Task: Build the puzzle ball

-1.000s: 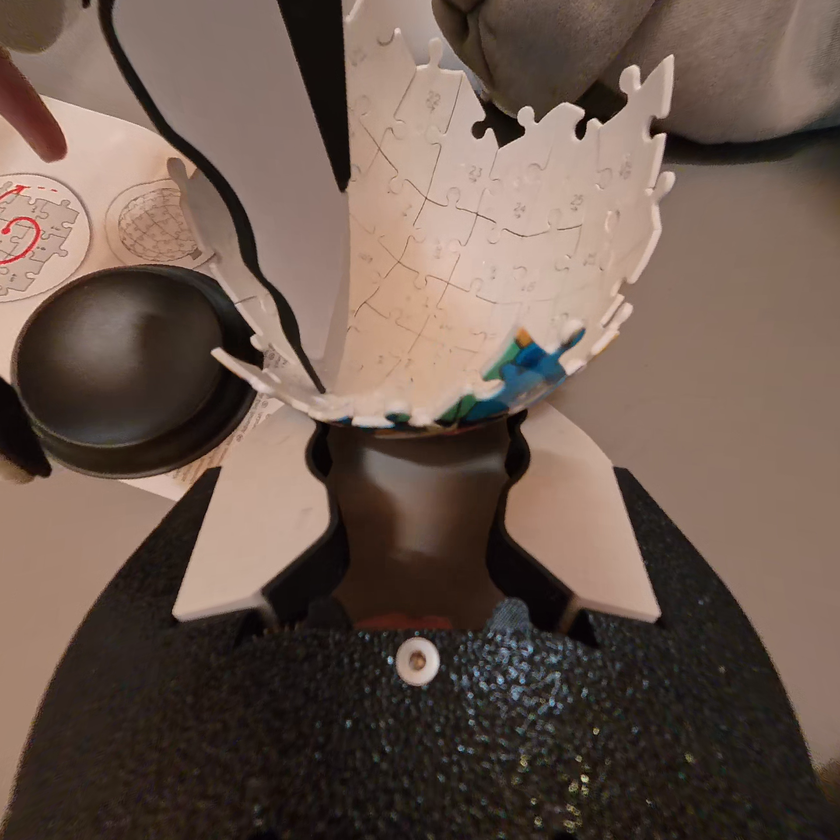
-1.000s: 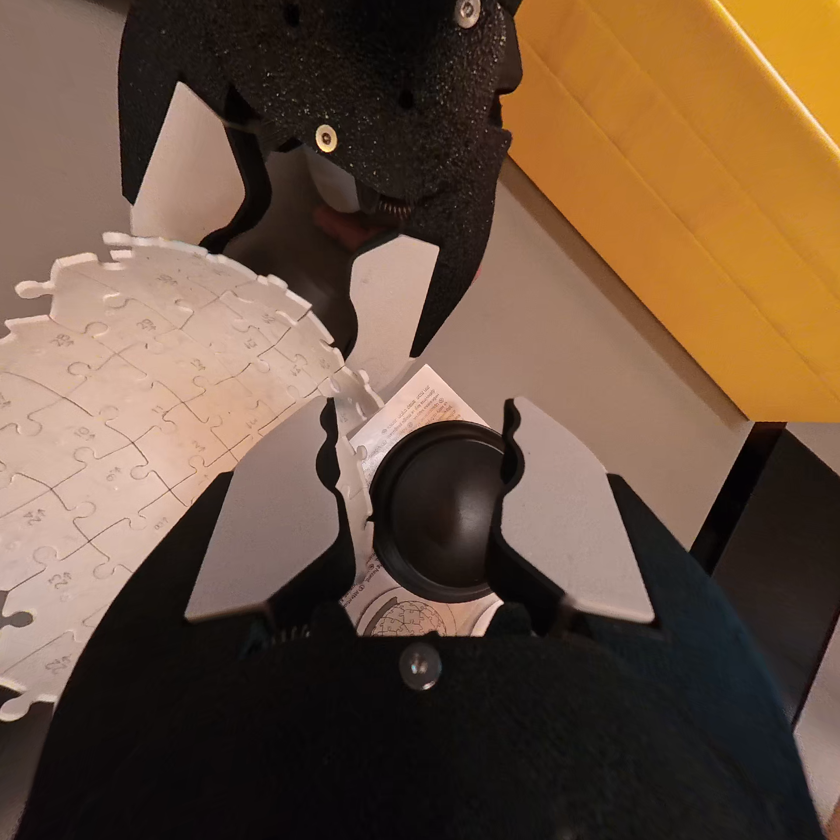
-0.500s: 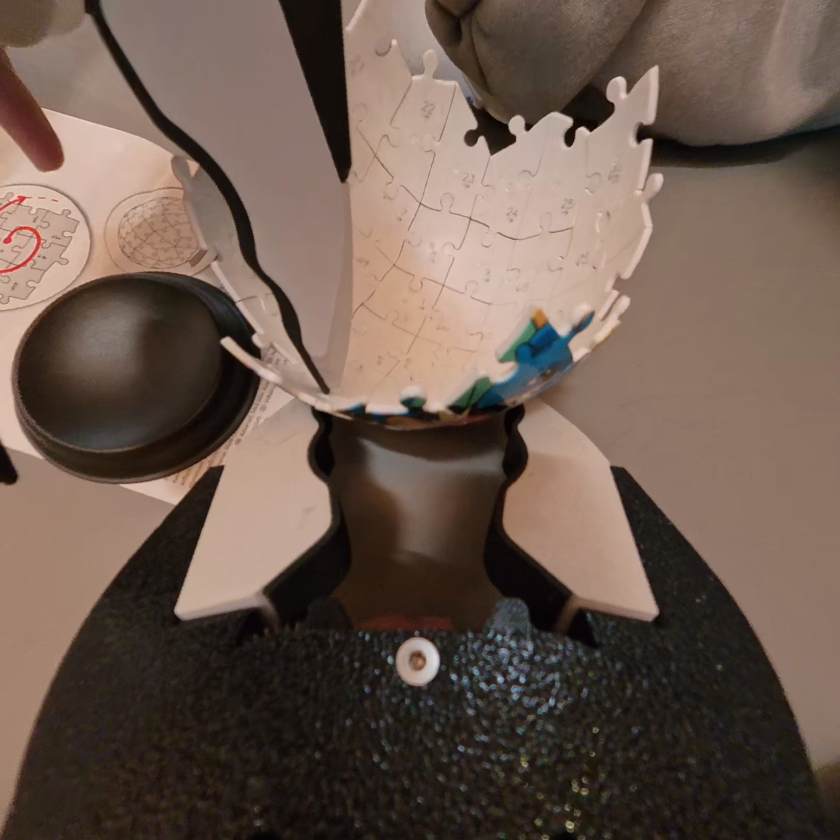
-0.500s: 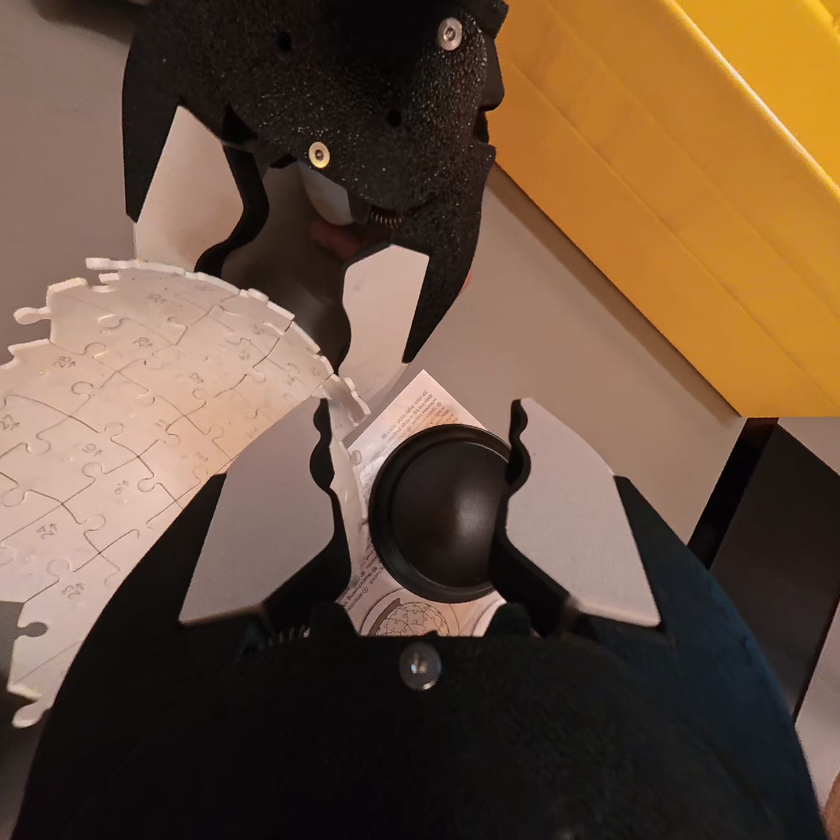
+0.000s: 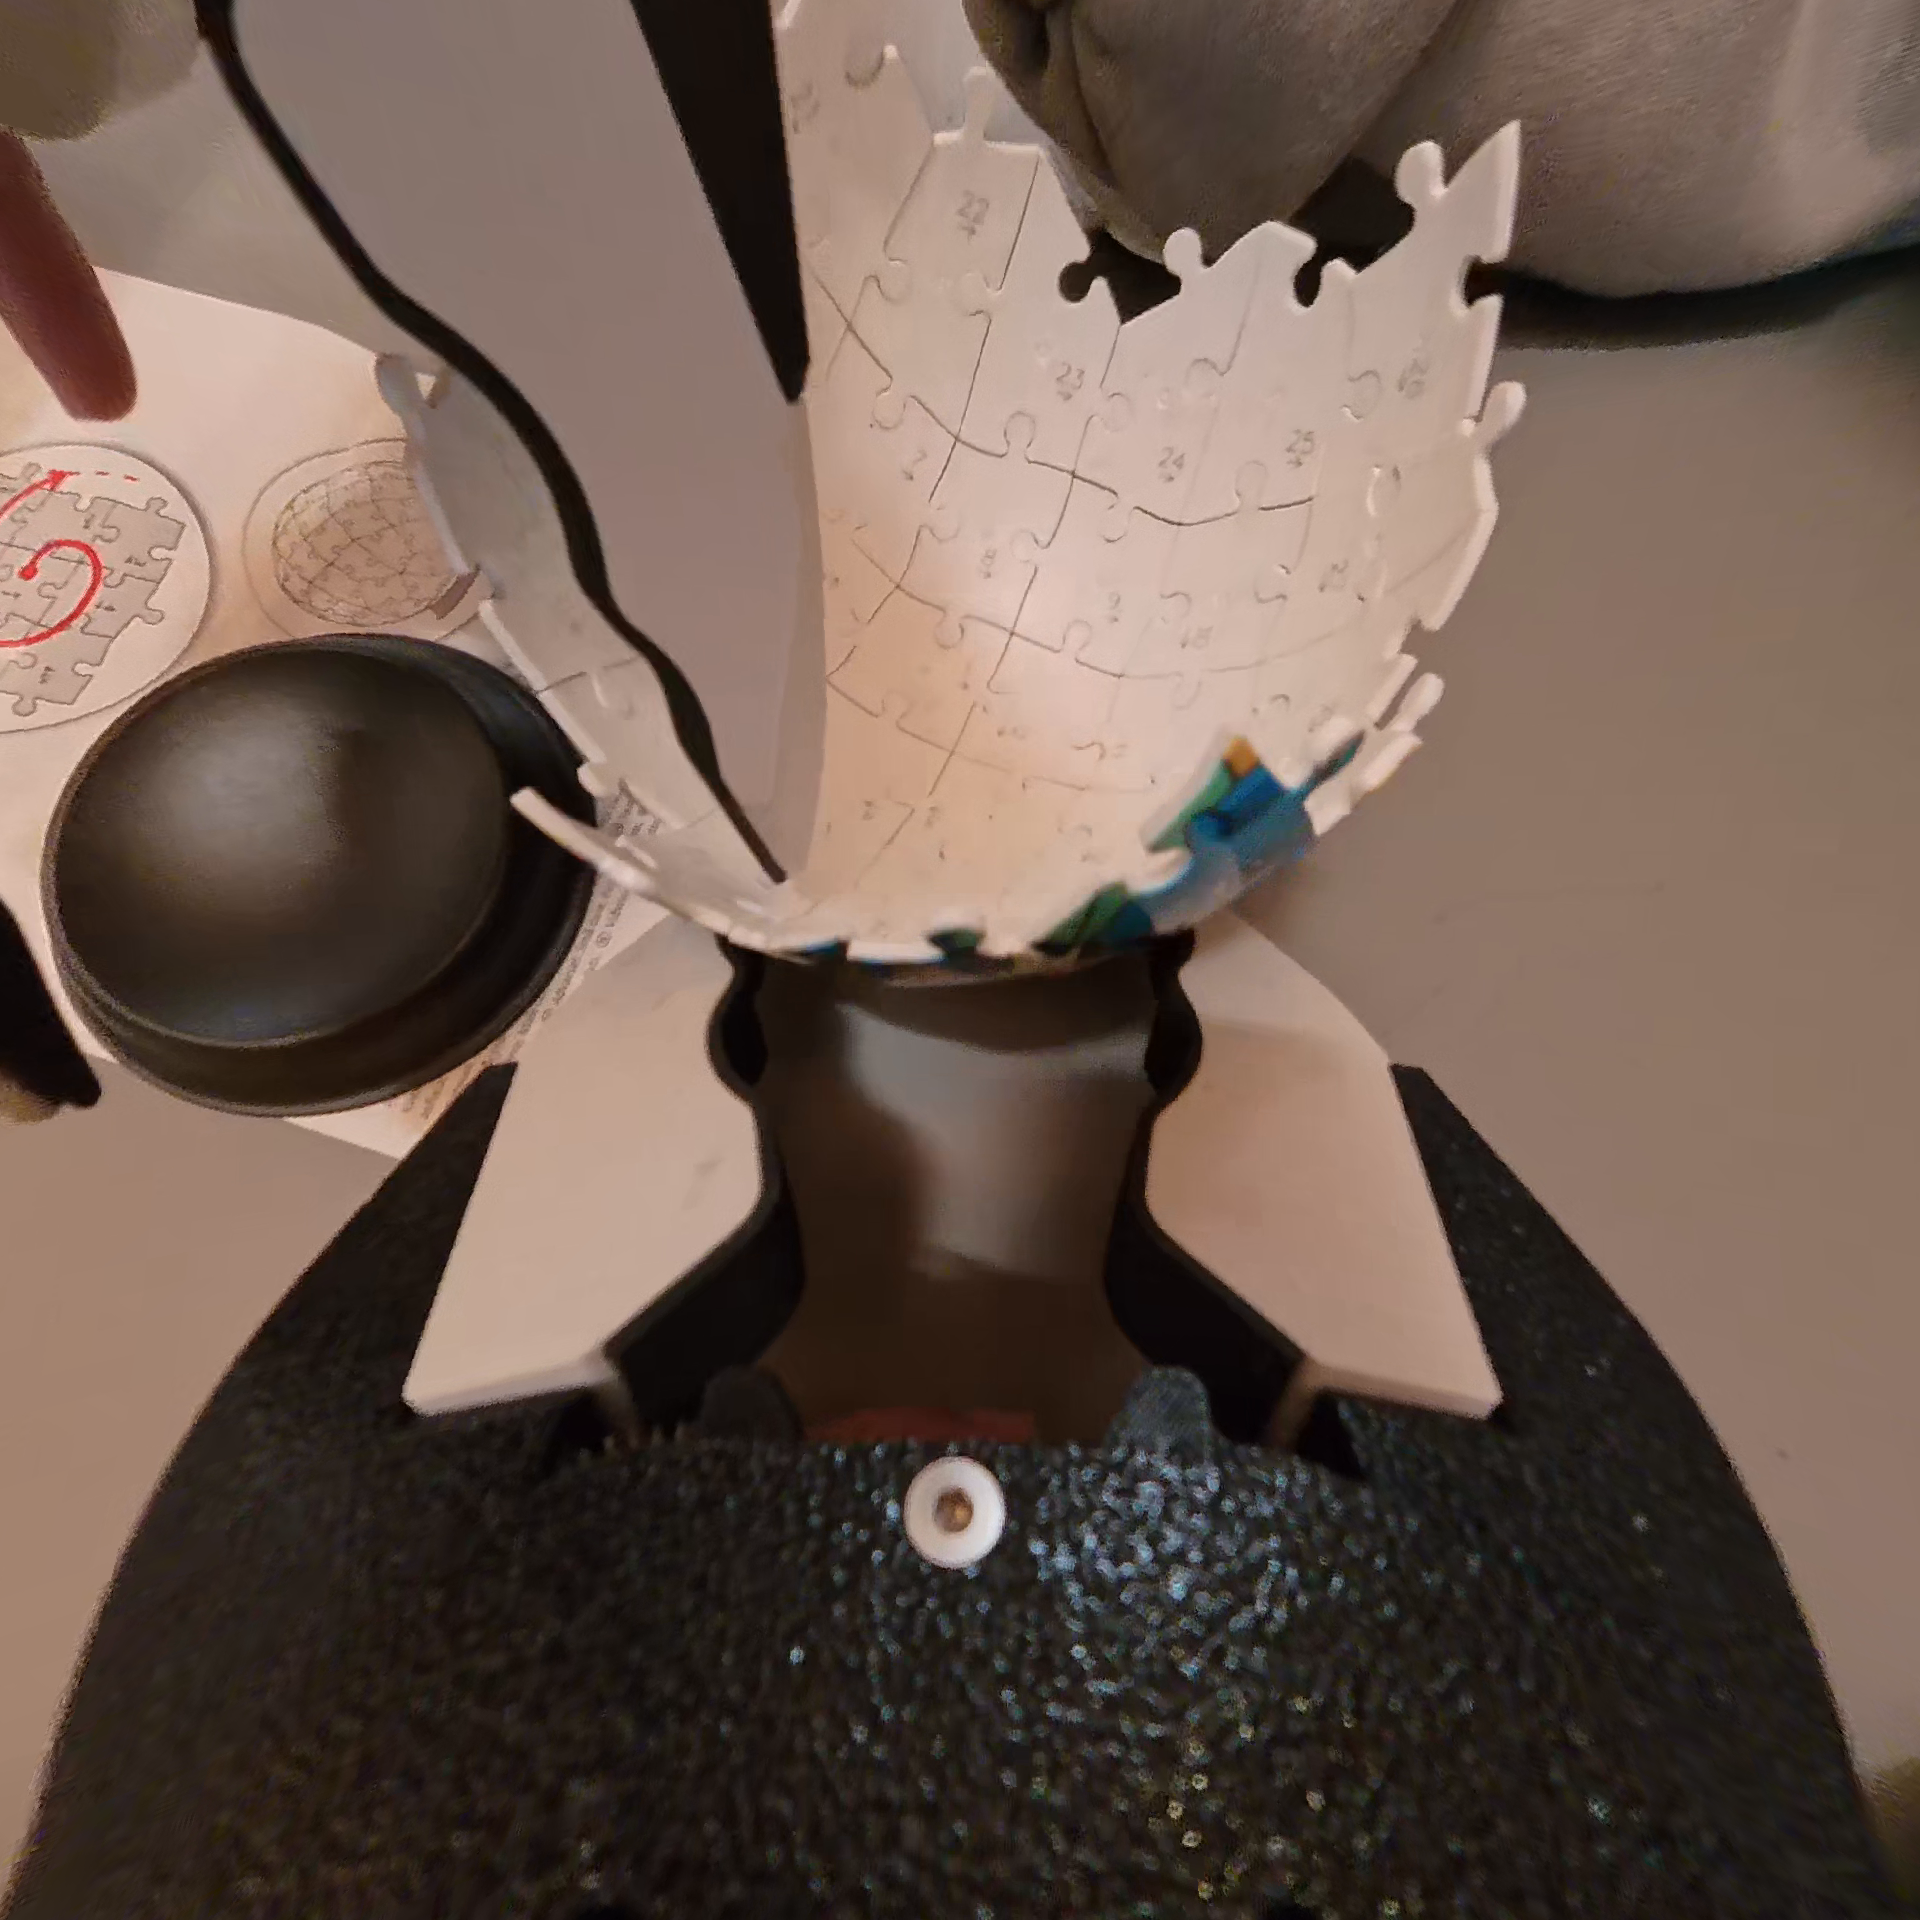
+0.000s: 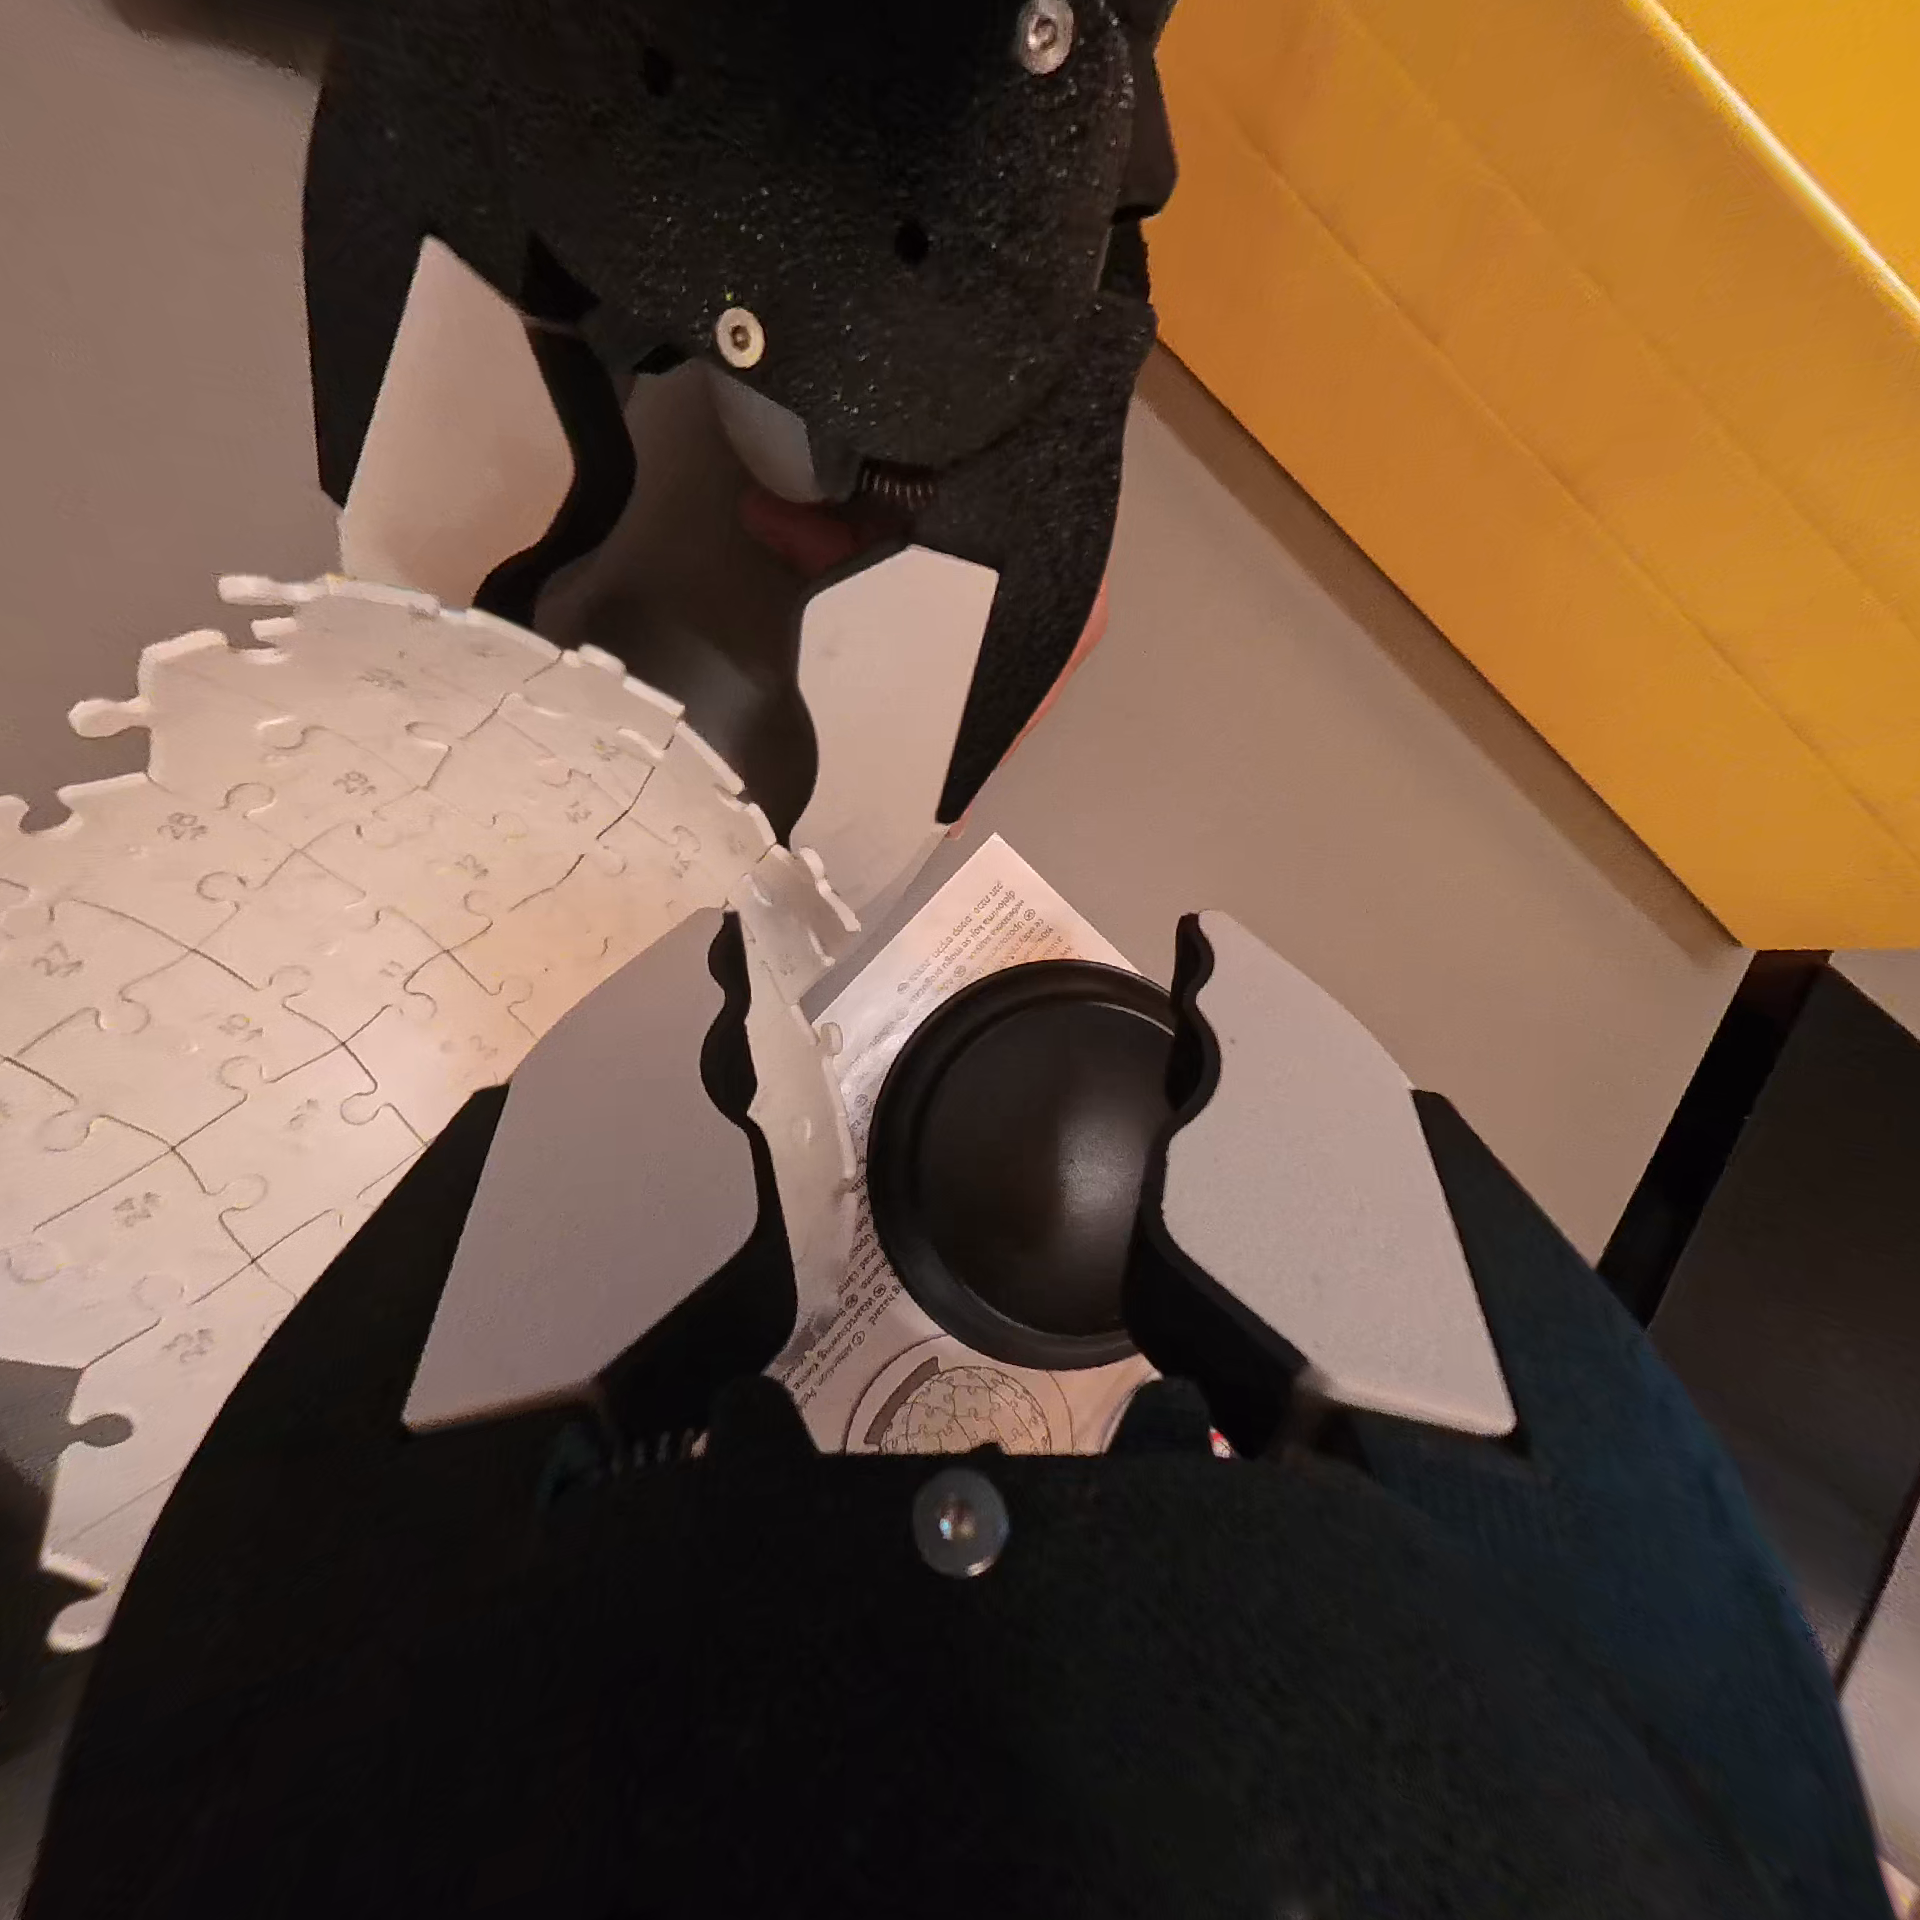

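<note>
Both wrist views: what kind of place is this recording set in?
Probably an indoor table or desk used for hobby work, not a kitchen or workshop. A plain grey tabletop holds a printed instruction sheet and a black domed stand, with a yellow box at its edge.

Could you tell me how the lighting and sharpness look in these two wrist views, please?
Left wrist view: warm light pools as a bright patch inside the puzzle shell; the black dome stand looks slightly soft, and the left gripper casing glints with speckles. Right wrist view: the right gripper body is nearly featureless black, the yellow box is evenly lit, and the wide lens bends the edges.
</note>
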### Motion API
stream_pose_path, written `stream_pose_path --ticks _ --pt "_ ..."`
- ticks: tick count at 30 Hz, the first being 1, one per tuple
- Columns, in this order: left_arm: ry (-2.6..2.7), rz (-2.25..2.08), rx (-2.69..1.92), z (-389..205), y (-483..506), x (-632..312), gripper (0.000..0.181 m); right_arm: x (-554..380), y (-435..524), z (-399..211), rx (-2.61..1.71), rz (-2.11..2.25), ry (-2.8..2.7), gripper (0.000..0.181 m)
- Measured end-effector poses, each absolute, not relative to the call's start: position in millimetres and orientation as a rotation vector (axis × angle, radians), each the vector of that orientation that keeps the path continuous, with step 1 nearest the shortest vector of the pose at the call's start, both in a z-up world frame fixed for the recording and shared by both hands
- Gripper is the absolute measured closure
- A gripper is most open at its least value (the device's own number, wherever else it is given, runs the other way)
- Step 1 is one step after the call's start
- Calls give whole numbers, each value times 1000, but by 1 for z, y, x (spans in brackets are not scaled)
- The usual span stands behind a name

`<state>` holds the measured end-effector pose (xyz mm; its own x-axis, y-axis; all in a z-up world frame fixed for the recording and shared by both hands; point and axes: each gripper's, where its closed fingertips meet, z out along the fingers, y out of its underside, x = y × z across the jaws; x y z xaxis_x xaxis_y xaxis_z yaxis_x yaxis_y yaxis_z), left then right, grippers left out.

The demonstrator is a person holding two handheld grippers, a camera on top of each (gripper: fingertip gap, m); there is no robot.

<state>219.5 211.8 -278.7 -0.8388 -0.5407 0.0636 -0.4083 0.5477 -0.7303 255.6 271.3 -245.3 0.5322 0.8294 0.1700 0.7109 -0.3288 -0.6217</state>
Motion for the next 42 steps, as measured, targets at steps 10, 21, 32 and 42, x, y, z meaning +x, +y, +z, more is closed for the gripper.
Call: stream_pose_path --ticks 10,21,32,42 --pt "2611 -1162 -806 -279 212 220 112 260 274 -254 -2134 151 -1289 92" --pt "2632 -1186 -893 -280 212 216 112 264 269 -247 -2120 173 -1247 98" --pt "2634 -1480 -1175 -264 202 210 114 257 266 -244 -2095 211 -1261 99" --pt "2630 -1467 -1089 -256 210 204 119 254 265 -247 -2093 218 -1278 100"
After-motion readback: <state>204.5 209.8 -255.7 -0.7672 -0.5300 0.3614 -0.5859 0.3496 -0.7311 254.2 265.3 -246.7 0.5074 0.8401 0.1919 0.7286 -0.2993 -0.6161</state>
